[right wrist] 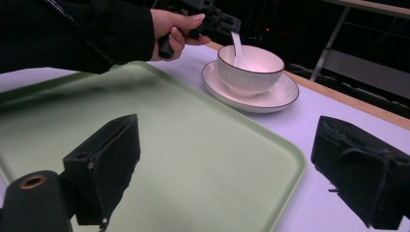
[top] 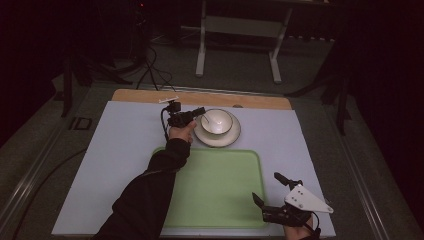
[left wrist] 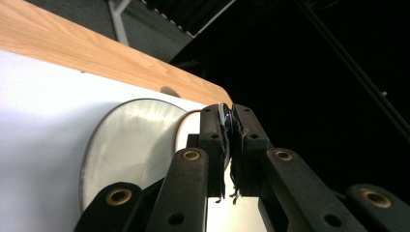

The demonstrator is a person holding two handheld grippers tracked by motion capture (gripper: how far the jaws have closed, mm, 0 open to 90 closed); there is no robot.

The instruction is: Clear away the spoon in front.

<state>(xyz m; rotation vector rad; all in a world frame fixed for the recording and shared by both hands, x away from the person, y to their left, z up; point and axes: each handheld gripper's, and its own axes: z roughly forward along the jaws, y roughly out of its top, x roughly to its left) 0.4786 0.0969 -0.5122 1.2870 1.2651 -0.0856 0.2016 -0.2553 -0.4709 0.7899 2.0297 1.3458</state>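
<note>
The left tongs (top: 200, 111), just above the middle of the high view, are clamped on the handle of the spoon (right wrist: 238, 48), whose other end dips into the bowl (top: 216, 121), probably to lift it out. The right tongs (top: 270, 191) hang wide and empty at the lower right, likely waiting. On the desk (top: 125, 150) I count one spoon, one bowl, one saucer (top: 217, 140) beneath it, and one green tray (top: 220, 190).

My left tool (top: 199, 111) is black, with brass-ringed rivets on its linkage arms and frayed black pads. My right tool (top: 267, 192) carries a grey three-cornered plate with small screws. My sleeve (top: 150, 190) is black.
</note>
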